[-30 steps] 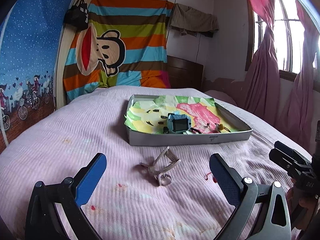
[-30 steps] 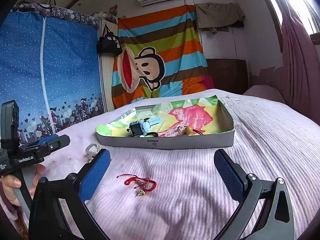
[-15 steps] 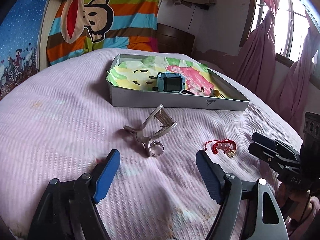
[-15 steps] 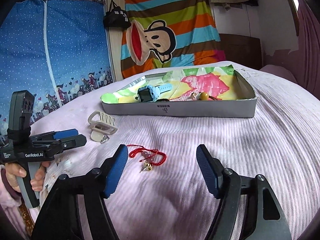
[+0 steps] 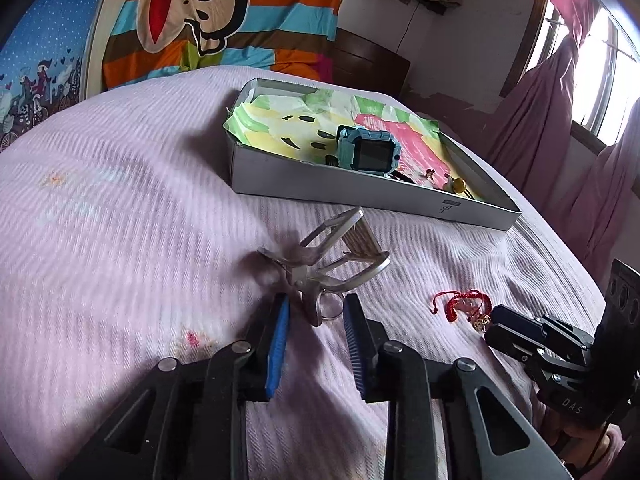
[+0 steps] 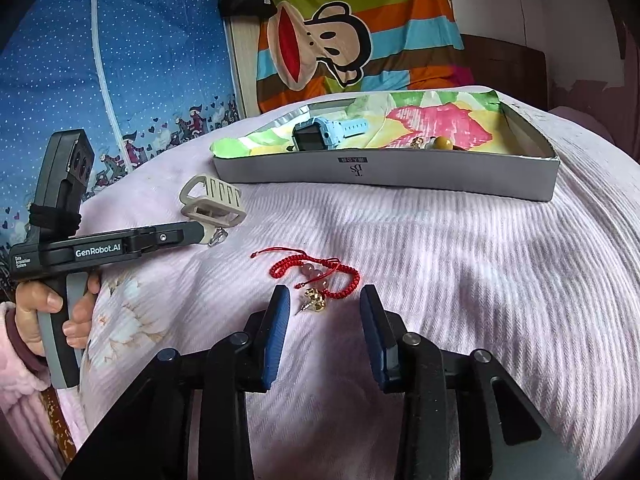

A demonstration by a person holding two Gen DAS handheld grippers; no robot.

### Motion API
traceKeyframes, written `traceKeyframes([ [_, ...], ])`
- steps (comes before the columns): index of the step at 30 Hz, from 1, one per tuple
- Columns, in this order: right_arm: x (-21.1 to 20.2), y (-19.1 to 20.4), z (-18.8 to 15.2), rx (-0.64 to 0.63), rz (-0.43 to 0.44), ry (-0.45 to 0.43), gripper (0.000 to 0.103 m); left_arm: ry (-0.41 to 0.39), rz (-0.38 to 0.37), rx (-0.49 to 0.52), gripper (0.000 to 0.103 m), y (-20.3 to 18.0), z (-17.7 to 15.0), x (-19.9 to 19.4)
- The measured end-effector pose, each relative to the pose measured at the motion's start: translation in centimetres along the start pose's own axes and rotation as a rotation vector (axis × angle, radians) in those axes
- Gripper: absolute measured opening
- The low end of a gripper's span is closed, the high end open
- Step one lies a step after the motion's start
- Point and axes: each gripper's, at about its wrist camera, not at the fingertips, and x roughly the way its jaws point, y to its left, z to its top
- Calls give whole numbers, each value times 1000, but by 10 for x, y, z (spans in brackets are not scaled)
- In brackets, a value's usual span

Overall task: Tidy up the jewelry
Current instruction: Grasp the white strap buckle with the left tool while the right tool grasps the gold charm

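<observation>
A grey tray sits on the pink bedspread, and everything else is easiest placed from it. Inside, on crumpled coloured paper, a blue watch stands near the front wall, with a small yellow bead and some tiny trinkets off toward the tray's window end.

Just in front of the tray, on the bedspread, lies a beige hair claw, its teeth pointing toward the tray. The left gripper is down at the claw's near end, on the side away from the tray. Its blue pads are drawn close together on either side of the claw's handle and a small metal ring there, but a gap shows on each side, so they are not clamped on anything yet.

Farther from the tray than the claw, and toward the window side, a red cord bracelet with pink beads lies loose, with a gold charm just beside it. The right gripper is set low there, its fingers part-closed with the charm between their tips. Neither finger touches it or the bracelet.
</observation>
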Motion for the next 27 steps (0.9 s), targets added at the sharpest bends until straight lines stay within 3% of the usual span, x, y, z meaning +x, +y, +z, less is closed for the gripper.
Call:
traceKeyframes([
  [6, 11, 9, 2, -40, -2, 40, 16, 22, 17, -44, 6, 6, 2, 8],
  [14, 11, 10, 1, -39, 3, 28, 14, -26, 15, -31, 5, 1, -5, -9],
  [21, -15, 22, -5, -79, 33, -38, 13, -116, 1, 41, 5, -25, -9, -39],
  [25, -23, 28, -4, -112, 24, -53, 13, -142, -22, 33, 5, -31, -2, -48],
  [26, -24, 28, -3, -110, 27, -58, 1, -148, -28, 31, 5, -32, 1, -50],
  [27, -26, 26, -2, -105, 27, -65, 1, -153, -30, 32, 5, -33, 5, -51],
])
